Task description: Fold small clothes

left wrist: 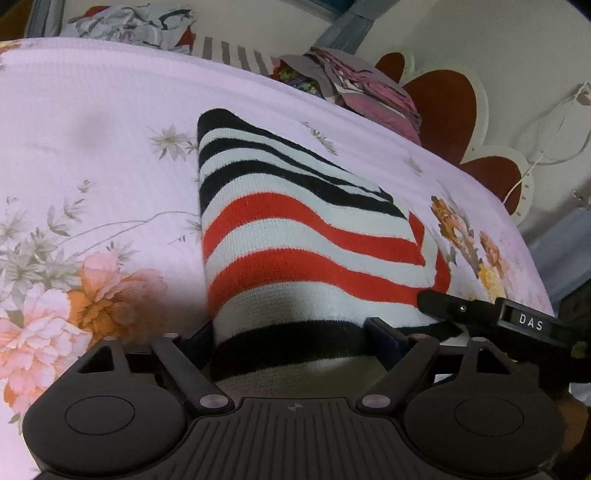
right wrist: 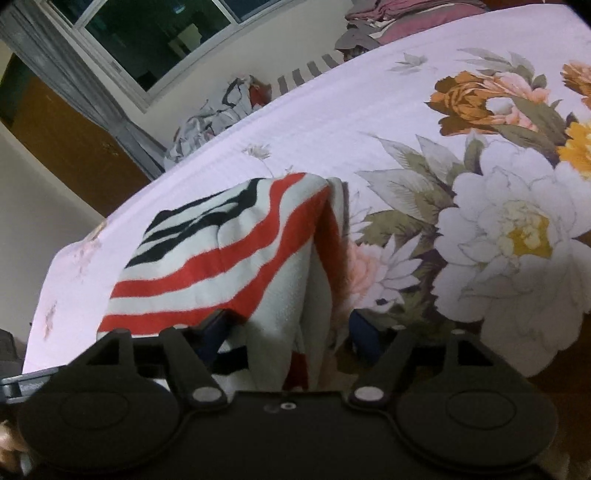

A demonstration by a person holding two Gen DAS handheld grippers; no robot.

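Observation:
A small knit garment (left wrist: pixel 295 229) with black, white and red stripes lies folded on the floral bedsheet (left wrist: pixel 92 129). My left gripper (left wrist: pixel 291 336) has its jaws wide apart with the garment's near black-striped edge lying between them. My right gripper shows in the left wrist view (left wrist: pixel 480 314) as a black finger at the garment's right corner. In the right wrist view the garment (right wrist: pixel 229 251) drapes between my right gripper's spread fingers (right wrist: pixel 288 332), one layer hanging down in folds.
Piles of other clothes sit at the far edge of the bed (left wrist: pixel 129 22) (left wrist: pixel 369 92). A red and white headboard (left wrist: pixel 443 107) stands to the right. A window (right wrist: pixel 147 37) and a wooden door (right wrist: pixel 55 136) are beyond the bed.

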